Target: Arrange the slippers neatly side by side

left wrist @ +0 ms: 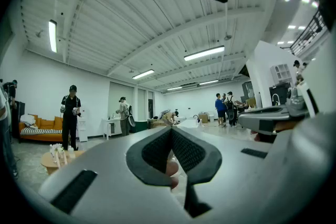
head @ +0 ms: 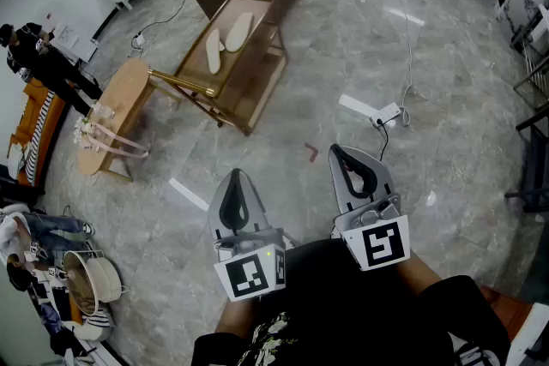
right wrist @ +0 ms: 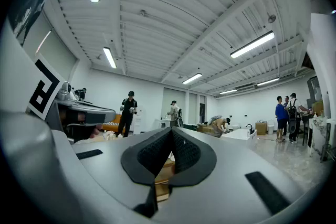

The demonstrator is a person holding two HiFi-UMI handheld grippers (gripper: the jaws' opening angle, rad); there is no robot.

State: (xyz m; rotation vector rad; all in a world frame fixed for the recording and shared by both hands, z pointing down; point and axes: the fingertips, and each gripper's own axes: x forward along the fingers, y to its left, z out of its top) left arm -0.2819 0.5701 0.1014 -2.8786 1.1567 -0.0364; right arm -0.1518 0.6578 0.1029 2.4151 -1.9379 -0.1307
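Head view: the left claw (head: 236, 177) and right claw (head: 340, 157) are hanging close to the body, both fully closed and gripping nothing. The pale, flat, oval slippers (head: 239, 31) are lying staggered on the wood-framed tabletop (head: 230, 69), well apart from the claws across a glossy stone floor (head: 360, 56). Judged, the approach is not yet begun; the next move is calling for closing that gap and parting the jaws.

Left gripper view: the ribbed dark pads (left wrist: 155, 152) are meeting, empty.

Right gripper view: the pads (right wrist: 152, 155) are meeting likewise.

Floor (head: 283, 141) open to wooden table (head: 257, 81); power strip (head: 364, 110), cable (head: 407, 56) right.
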